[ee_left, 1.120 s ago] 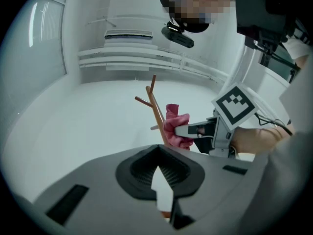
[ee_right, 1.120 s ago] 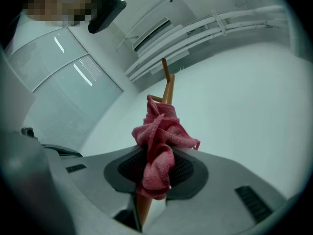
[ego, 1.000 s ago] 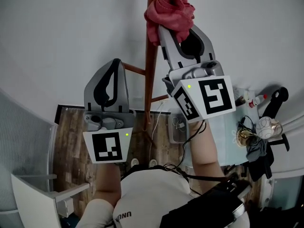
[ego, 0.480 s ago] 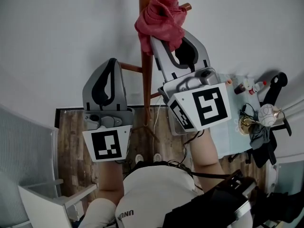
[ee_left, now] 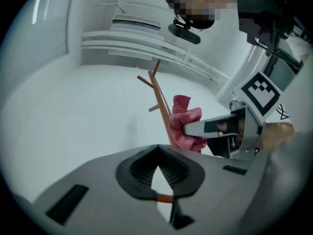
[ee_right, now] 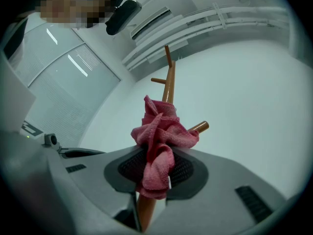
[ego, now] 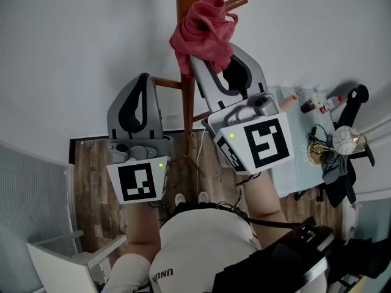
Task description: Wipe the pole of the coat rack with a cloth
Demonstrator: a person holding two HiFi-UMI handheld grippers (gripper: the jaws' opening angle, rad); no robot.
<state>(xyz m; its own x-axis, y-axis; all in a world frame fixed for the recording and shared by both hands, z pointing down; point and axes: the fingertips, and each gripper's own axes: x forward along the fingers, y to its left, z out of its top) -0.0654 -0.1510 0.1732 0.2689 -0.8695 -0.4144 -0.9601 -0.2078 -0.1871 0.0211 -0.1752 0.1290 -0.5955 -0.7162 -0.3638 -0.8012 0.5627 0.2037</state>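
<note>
The brown wooden pole point(ego: 187, 47) of the coat rack rises against a white wall. A pink cloth point(ego: 204, 30) is bunched against it just below a slanted peg point(ego: 236, 3). My right gripper point(ego: 201, 58) is shut on the cloth, which spills out over both jaws in the right gripper view point(ee_right: 159, 131), with the pole point(ee_right: 168, 82) running up behind it. My left gripper point(ego: 145, 79) hangs left of the pole, shut and holding nothing. From the left gripper point(ee_left: 164, 192) I see the cloth point(ee_left: 185, 124) held to the pole point(ee_left: 160, 99).
Lower pegs point(ego: 168, 82) branch off the pole near my left gripper. A pale table point(ego: 299, 154) with bottles and small items stands at right beside a black chair point(ego: 349, 133). A white chair point(ego: 61, 255) sits lower left on the wood floor point(ego: 95, 163).
My right gripper has slid the cloth a little down the pole and to the left; the slanted peg now shows above it. The left gripper has barely moved.
</note>
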